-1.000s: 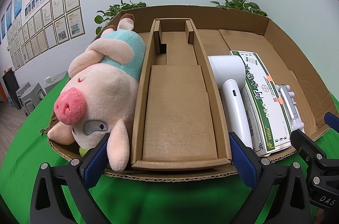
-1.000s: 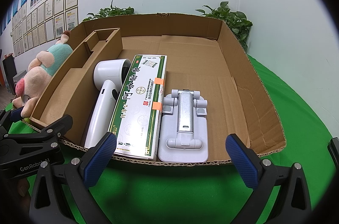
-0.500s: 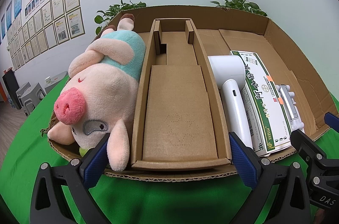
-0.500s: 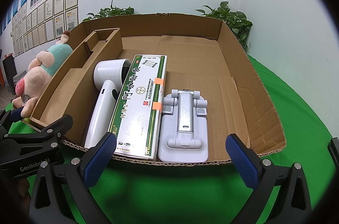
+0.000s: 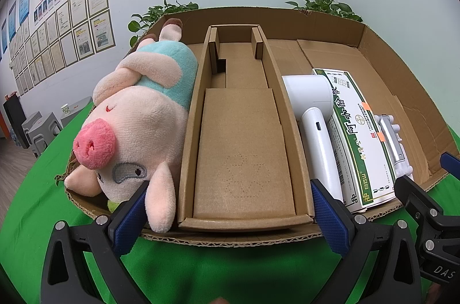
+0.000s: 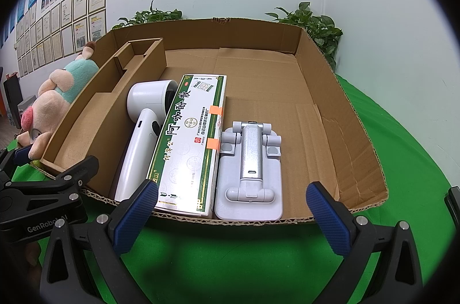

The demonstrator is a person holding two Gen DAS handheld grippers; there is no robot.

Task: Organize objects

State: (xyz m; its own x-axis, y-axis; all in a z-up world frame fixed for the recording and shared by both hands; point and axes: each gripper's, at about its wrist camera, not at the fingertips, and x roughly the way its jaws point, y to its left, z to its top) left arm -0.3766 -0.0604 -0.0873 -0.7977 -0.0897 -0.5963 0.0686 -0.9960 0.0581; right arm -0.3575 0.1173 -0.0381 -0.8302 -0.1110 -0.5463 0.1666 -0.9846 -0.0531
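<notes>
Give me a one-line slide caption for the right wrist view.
Open right hand-held gripper faces a cardboard tray holding a white hair dryer, green-and-white box and grey phone stand.

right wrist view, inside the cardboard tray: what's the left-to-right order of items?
plush pig → cardboard insert → white hair dryer → green-and-white box → grey phone stand, then bare tray floor.

The shallow brown cardboard tray point(image 6: 339, 114) has bare floor at the right and back, wide enough for a gripper. On the left side, the white hair dryer point(image 6: 141, 131), the green-and-white long box point(image 6: 189, 143) & the grey folding phone stand point(image 6: 250, 160) lie touching, no gap between. The narrow cardboard insert channel point(image 5: 244, 137) is open from above. The pink plush pig point(image 5: 138, 125) fills the far-left strip.
</notes>
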